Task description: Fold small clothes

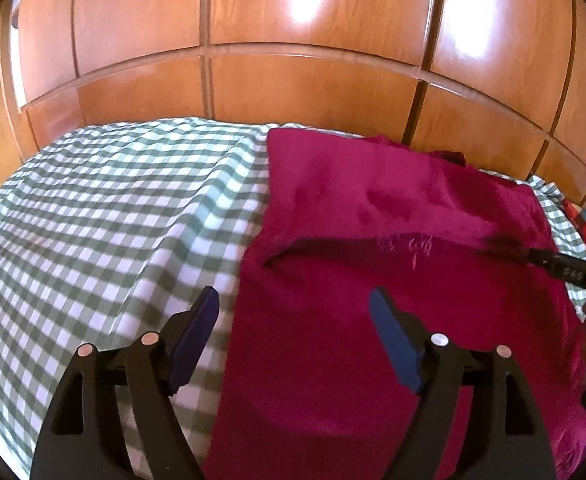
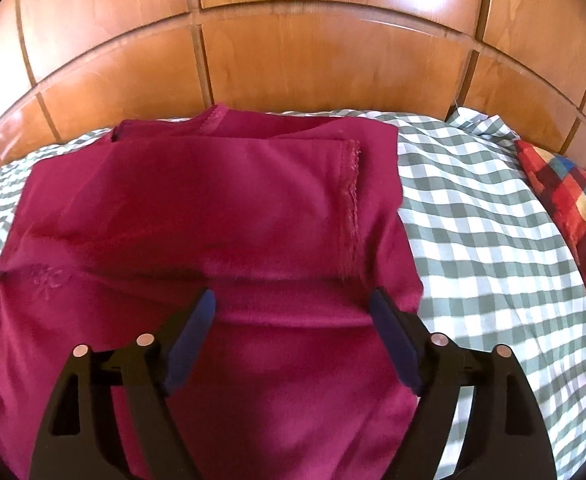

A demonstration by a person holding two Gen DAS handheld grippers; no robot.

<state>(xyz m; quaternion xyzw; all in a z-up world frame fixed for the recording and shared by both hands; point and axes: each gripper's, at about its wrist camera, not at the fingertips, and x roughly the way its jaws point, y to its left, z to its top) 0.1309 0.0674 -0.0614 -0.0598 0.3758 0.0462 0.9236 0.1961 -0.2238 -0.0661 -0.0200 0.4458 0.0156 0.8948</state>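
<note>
Nearest in the left wrist view, the left gripper (image 1: 293, 312) hangs with its fingers (image 1: 197, 336) spread wide and nothing between them: one finger is over the checked sheet (image 1: 105, 208), the other over the near left edge of the magenta cloth (image 1: 353, 280). In the right wrist view the right gripper (image 2: 293, 312) also has its fingers (image 2: 393, 340) wide apart, poised above the near part of the cloth (image 2: 197, 216); whether their tips touch the fabric cannot be told.

The cloth lies spread on the bed, on top of the green-and-white checked sheet (image 2: 473, 240), with a folded layer across its middle and a frayed raw edge (image 2: 351, 200) running along the right side of that layer. At the cloth's right edge in the left wrist view, the dark tip of the other gripper (image 1: 565, 268) reaches in over the fabric.

Right of the cloth, at the sheet's far corner, sits a red, blue and yellow plaid pillow (image 2: 569, 200). Beyond the cloth, glossy wooden panels (image 1: 313, 80) rise behind the bed.
</note>
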